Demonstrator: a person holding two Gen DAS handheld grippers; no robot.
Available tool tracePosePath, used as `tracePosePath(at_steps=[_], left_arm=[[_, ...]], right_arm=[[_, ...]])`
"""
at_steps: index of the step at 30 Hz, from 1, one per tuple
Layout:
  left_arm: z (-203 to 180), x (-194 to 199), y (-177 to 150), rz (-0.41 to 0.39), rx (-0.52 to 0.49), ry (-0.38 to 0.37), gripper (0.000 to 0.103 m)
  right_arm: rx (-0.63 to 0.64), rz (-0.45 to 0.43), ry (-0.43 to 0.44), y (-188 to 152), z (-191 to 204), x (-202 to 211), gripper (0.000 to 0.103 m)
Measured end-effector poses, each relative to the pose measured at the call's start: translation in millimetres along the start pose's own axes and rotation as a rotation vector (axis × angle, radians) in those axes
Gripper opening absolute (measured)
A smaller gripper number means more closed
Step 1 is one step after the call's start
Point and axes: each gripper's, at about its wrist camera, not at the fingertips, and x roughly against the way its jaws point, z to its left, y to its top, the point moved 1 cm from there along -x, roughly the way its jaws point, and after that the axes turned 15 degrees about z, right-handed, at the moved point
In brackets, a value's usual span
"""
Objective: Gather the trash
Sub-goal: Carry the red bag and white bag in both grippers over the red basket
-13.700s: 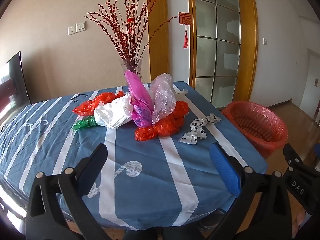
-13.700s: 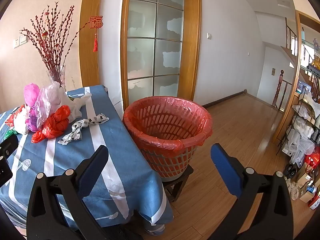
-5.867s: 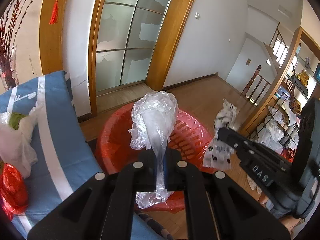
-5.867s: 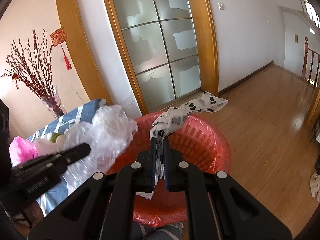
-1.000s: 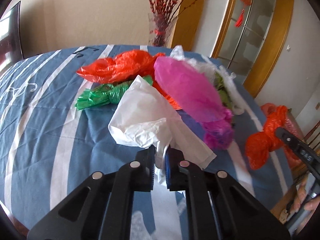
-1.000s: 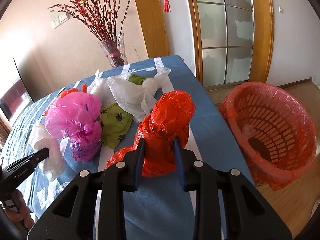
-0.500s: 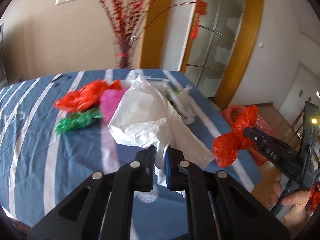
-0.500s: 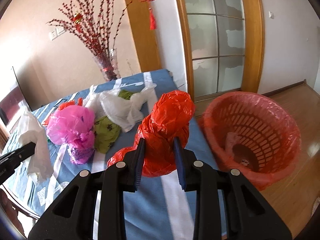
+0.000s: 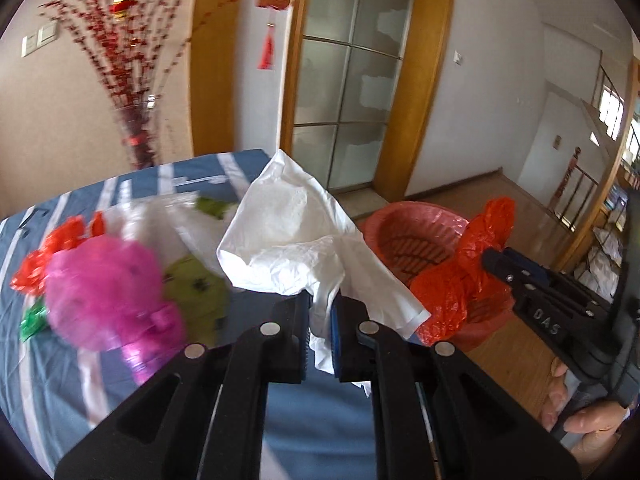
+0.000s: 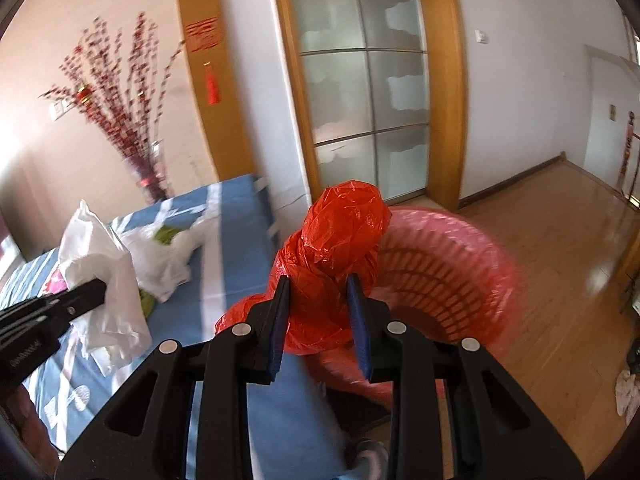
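My left gripper (image 9: 322,312) is shut on a white plastic bag (image 9: 296,236) and holds it above the blue striped table (image 9: 320,420). It also shows in the right wrist view (image 10: 100,280). My right gripper (image 10: 320,300) is shut on a crumpled red plastic bag (image 10: 340,248), held next to the red basket (image 10: 452,276). The red bag (image 9: 464,276) and basket (image 9: 412,236) also show in the left wrist view. A pink bag (image 9: 104,272), a green bag (image 9: 196,288) and an orange bag (image 9: 52,248) lie on the table.
A vase of red branches (image 9: 140,136) stands at the table's far edge. A glass door with a wooden frame (image 10: 360,92) is behind the basket. Wooden floor (image 10: 560,260) spreads to the right. More white bags (image 10: 168,252) lie on the table.
Both grippers have swung right from the table toward the red basket, each carrying its bag. The basket is now nearer in both views.
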Motion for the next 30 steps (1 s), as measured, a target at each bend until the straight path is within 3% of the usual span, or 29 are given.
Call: tracePosePath(at_steps=[9, 30], left_arm=[[-44.0, -36.6, 17.0, 0.051, -0.068, -0.028, 0.010], [-89.0, -90.4, 51.9, 0.127, -0.085, -0.155, 0.011]], right_arm=[[-0.090, -0.016, -0.061, 9.7, -50.2, -2.9, 0.030], [-0.188, -0.021, -0.102, 26.8, -96.1, -23.7, 0.030]])
